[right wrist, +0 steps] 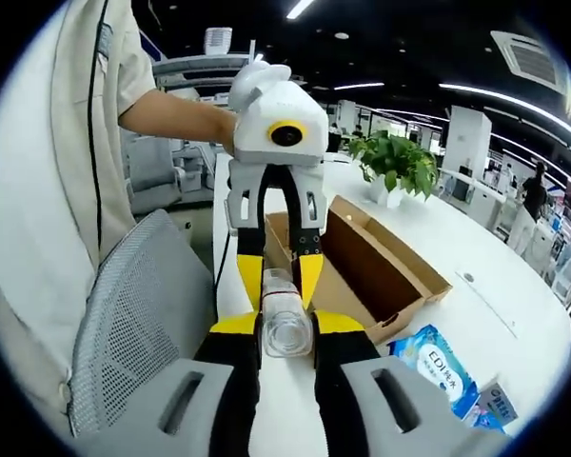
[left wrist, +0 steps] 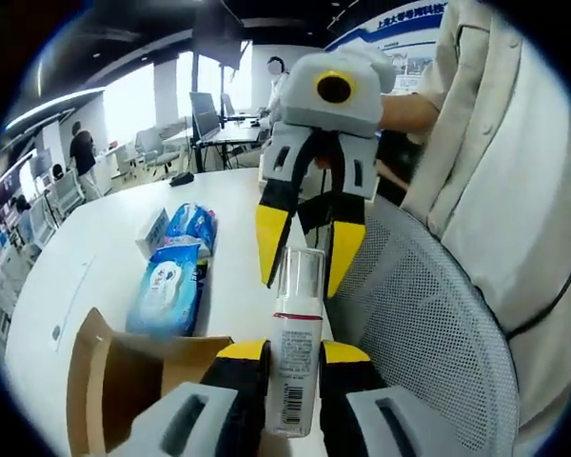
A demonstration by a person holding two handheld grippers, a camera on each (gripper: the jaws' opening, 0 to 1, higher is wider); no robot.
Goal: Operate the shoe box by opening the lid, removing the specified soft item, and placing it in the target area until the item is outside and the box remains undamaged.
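A white bottle with a clear cap and a barcode label is held in the air between both grippers. My left gripper is shut on its body. My right gripper comes in from the far side with its yellow fingers against the cap. In the right gripper view, the right gripper flanks the clear cap end of the bottle, and the left gripper holds the far end. The brown shoe box stands open on the white table, also the shoe box behind the left gripper.
Blue wet-wipe packs and a small white carton lie on the white table beyond the box. A grey mesh chair and the person stand close beside the table edge. A potted plant sits further along.
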